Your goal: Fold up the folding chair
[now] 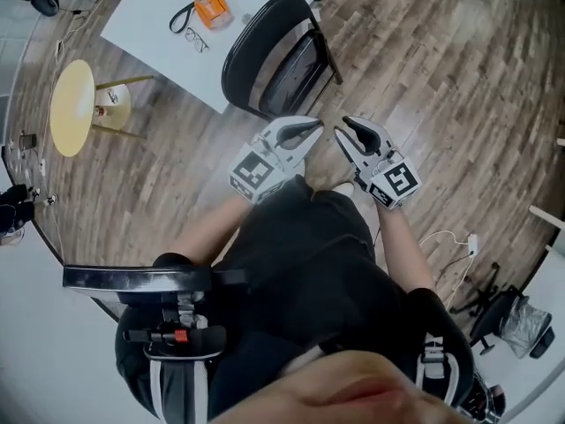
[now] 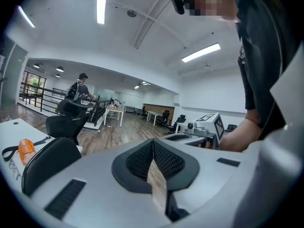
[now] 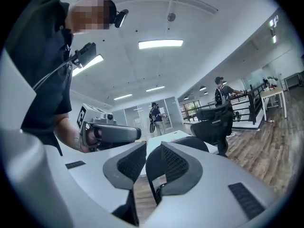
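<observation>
Beside white table (image 1: 159, 16), black round-backed folding chair (image 1: 274, 56) looks folded, prob done; my left gripper (image 1: 313, 131) shut, right gripper (image 1: 347, 132) ajar, both empty

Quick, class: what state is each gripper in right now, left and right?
Left gripper: shut, nothing between its jaws.
Right gripper: open and empty; the folding chair stands beyond its jaws, not touched.
</observation>
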